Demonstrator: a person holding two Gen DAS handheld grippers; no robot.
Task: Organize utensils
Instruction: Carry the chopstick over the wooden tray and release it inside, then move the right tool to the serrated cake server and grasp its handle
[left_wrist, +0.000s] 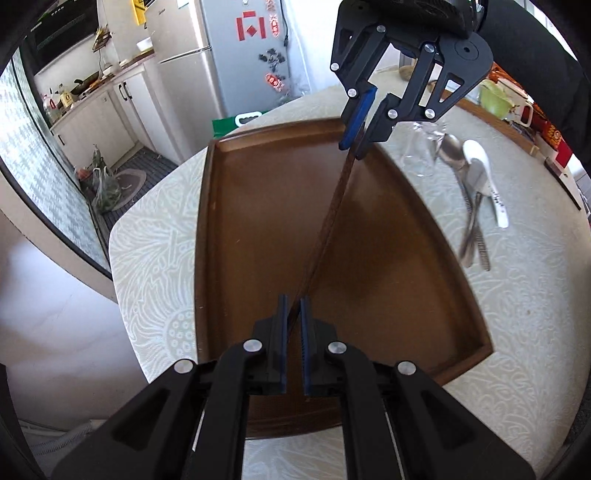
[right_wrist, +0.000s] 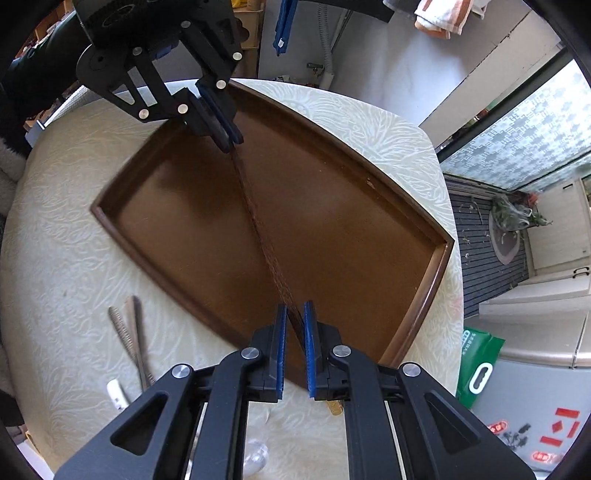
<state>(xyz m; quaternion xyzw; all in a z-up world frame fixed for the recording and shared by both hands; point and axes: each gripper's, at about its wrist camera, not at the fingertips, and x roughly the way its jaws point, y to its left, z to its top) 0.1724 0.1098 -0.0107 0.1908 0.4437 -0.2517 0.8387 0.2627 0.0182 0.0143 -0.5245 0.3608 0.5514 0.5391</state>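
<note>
A thin brown patterned strip (left_wrist: 328, 221) (right_wrist: 262, 229) stretches edge-on above a brown wooden tray (left_wrist: 251, 229) (right_wrist: 177, 206). My left gripper (left_wrist: 293, 306) (right_wrist: 231, 142) is shut on one end of it. The other end sits between the blue pads of my right gripper (left_wrist: 354, 146) (right_wrist: 294, 314), which is shut on it too. Beside the tray, on the pale patterned tablecloth, lie metal spoons (left_wrist: 469, 192) and a white ceramic spoon (left_wrist: 484, 166). In the right wrist view only their handles (right_wrist: 129, 332) show.
A clear glass (left_wrist: 421, 151) lies on the table next to the spoons. Boxes and a green bowl (left_wrist: 495, 98) crowd the far table edge. A green bag (left_wrist: 240, 120) (right_wrist: 476, 369) and a fridge (left_wrist: 221, 55) stand off the table's end.
</note>
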